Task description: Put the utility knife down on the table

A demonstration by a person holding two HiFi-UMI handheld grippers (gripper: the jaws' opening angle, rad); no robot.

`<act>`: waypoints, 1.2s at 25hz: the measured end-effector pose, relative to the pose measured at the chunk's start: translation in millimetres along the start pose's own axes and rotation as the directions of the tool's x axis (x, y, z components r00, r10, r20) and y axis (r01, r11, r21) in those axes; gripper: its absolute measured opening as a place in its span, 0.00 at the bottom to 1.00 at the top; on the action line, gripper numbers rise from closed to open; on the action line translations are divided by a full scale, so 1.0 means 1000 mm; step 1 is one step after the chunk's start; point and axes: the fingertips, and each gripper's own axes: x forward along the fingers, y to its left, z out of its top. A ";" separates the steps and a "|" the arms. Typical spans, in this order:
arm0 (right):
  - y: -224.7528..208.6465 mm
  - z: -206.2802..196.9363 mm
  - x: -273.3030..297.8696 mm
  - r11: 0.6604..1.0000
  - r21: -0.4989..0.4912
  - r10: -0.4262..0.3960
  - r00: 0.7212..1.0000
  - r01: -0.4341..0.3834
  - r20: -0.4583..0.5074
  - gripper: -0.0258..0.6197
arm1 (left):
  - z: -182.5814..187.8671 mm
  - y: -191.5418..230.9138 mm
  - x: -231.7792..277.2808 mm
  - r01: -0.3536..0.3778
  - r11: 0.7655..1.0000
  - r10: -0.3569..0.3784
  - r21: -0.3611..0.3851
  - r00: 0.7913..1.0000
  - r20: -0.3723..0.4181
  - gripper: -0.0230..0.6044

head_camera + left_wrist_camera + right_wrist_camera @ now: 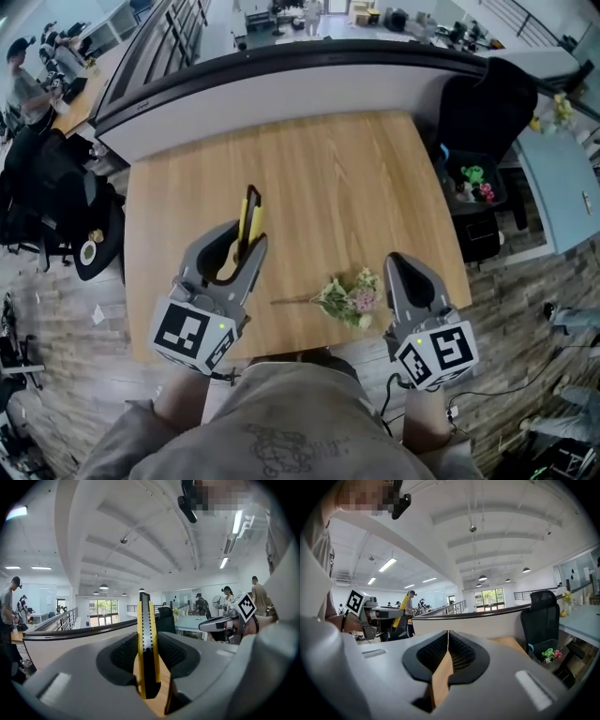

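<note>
Yellow utility knife (148, 639) stands clamped between left gripper (148, 634) fingers; right gripper (447, 639) closed.

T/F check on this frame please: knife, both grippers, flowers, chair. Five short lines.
1. The left gripper is shut on the utility knife. True.
2. The utility knife lies flat on the table. False: it is clamped between the left gripper's jaws and sticks out past them.
3. The right gripper holds the flowers. False: its jaws are together on nothing; the flowers lie on the table.
4. In the head view, the flowers lie between the two grippers, nearer the right one. True.
5. A black chair stands off the table's far right corner. True.
</note>
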 end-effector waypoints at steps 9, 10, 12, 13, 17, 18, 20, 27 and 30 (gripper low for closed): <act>-0.005 0.001 0.038 1.000 -0.007 -0.009 1.000 0.009 -0.018 0.06 | -0.008 0.045 0.024 0.008 0.999 -0.007 0.049 1.000 -0.022 0.24; -0.008 0.003 0.042 1.000 -0.009 -0.011 1.000 0.011 -0.014 0.06 | -0.006 0.049 0.032 0.014 0.997 -0.013 0.072 1.000 -0.021 0.24; -0.015 0.009 0.052 1.000 -0.017 -0.015 1.000 0.015 -0.004 0.06 | -0.002 0.056 0.049 0.025 0.993 -0.023 0.112 1.000 -0.020 0.24; -0.018 0.012 0.057 1.000 -0.021 -0.016 1.000 0.016 0.002 0.06 | -0.003 0.058 0.058 0.031 0.992 -0.029 0.121 0.999 -0.021 0.24; -0.031 0.018 0.084 1.000 -0.019 -0.010 1.000 0.010 0.006 0.06 | -0.018 0.067 0.097 0.073 0.992 -0.067 0.105 0.996 -0.059 0.24; -0.034 0.016 0.092 1.000 -0.020 -0.011 1.000 0.011 -0.002 0.06 | -0.023 0.068 0.107 0.086 0.991 -0.079 0.099 0.994 -0.074 0.24; -0.038 0.008 0.106 0.999 -0.046 -0.020 0.999 0.019 -0.028 0.06 | -0.032 0.065 0.127 0.120 0.990 -0.112 0.080 0.989 -0.096 0.24; -0.045 -0.028 0.156 1.000 -0.025 -0.011 0.997 0.009 -0.077 0.06 | -0.075 0.065 0.199 0.171 0.983 -0.158 0.062 0.973 -0.170 0.24; -0.057 -0.046 0.172 1.000 -0.003 -0.015 0.994 0.014 -0.109 0.06 | -0.110 0.067 0.226 0.185 0.982 -0.169 0.050 0.958 -0.231 0.24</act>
